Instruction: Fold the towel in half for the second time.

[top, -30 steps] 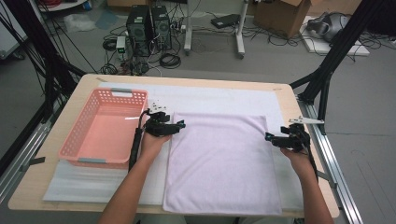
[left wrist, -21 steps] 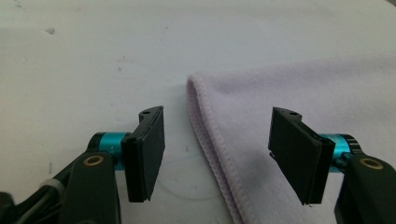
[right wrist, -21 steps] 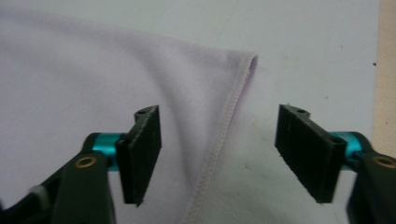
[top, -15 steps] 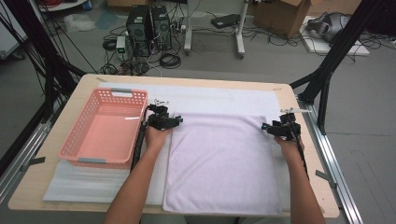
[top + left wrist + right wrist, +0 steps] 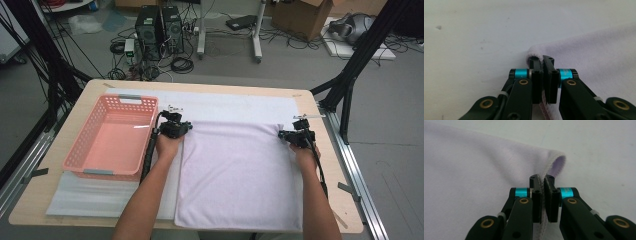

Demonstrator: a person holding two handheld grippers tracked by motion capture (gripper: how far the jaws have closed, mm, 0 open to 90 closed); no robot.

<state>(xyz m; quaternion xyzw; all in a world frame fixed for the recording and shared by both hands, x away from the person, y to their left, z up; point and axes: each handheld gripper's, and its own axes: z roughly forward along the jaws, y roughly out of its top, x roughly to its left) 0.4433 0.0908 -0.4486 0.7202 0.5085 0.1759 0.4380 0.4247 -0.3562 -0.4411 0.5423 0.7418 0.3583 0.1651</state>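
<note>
- Pinching first: your left gripper (image 5: 542, 60) has its jaws clamped on the far left corner of the lavender towel (image 5: 240, 170). They've just been closing, and the hemmed edge of the cloth sits squeezed between the pads.
- Same deal on the other side: your right gripper (image 5: 542, 178) is closed on the far right corner, jaws also just closed in, with the stitched hem running down between them and the corner flap curling up past the tips.
- From the high view, your left gripper (image 5: 175, 127) sits at the towel's far left corner, just beside the pink basket (image 5: 95, 155), and your right gripper (image 5: 298, 136) sits at the far right corner, near the desk's right edge.
- The towel itself lies spread flat, mostly on the right half of the desk (image 5: 60, 200), with its near edge reaching almost to the desk's near edge.
- Under it you've got a white mat (image 5: 235, 105) that runs along the far side and pokes out at the near left.
- The basket stands on the left part of the desk, long side running near to far, apart from the towel.
</note>
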